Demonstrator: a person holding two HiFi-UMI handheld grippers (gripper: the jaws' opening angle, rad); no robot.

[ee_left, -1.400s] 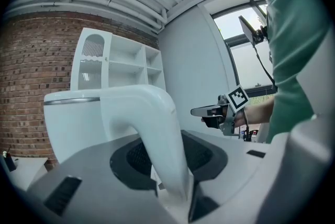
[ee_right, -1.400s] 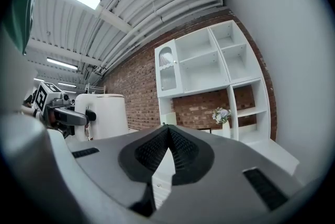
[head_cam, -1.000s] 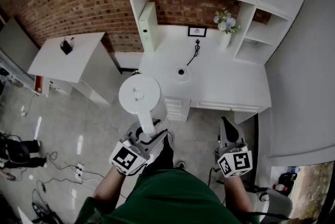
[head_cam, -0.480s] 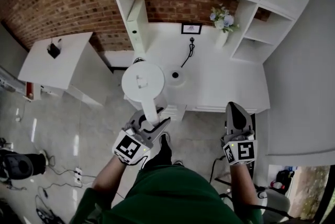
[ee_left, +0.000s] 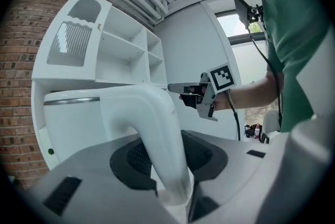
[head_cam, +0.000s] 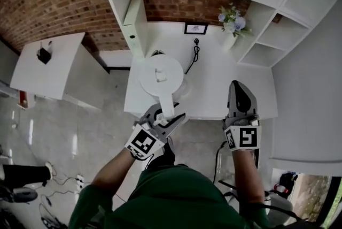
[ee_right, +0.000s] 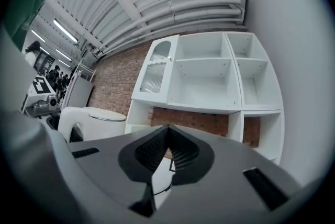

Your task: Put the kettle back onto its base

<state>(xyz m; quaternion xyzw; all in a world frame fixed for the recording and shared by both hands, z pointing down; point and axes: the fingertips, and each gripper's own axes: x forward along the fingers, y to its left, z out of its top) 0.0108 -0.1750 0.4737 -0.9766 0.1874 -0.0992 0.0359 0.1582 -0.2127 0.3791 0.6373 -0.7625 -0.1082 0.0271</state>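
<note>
A white kettle [head_cam: 160, 75] hangs over the left part of the white desk [head_cam: 224, 83], seen from above with its round lid up. My left gripper [head_cam: 166, 114] is shut on its curved white handle [ee_left: 157, 134], which fills the gap between the jaws in the left gripper view. The base is hidden under the kettle; a black cord [head_cam: 194, 54] runs from the wall toward that spot. My right gripper [head_cam: 238, 86] is shut and holds nothing, over the desk's front edge to the kettle's right. The right gripper view shows the kettle [ee_right: 91, 119] at its left.
A vase of flowers [head_cam: 231, 25], a small picture frame [head_cam: 196, 28] and an upright white box [head_cam: 133, 18] stand at the back of the desk against the brick wall. White shelves rise above and to the right. A side table [head_cam: 51, 67] stands at the left.
The desk has come closer. The kettle, held in my left gripper, went from over the floor to over the desk's left part. My right gripper moved forward over the desk edge.
</note>
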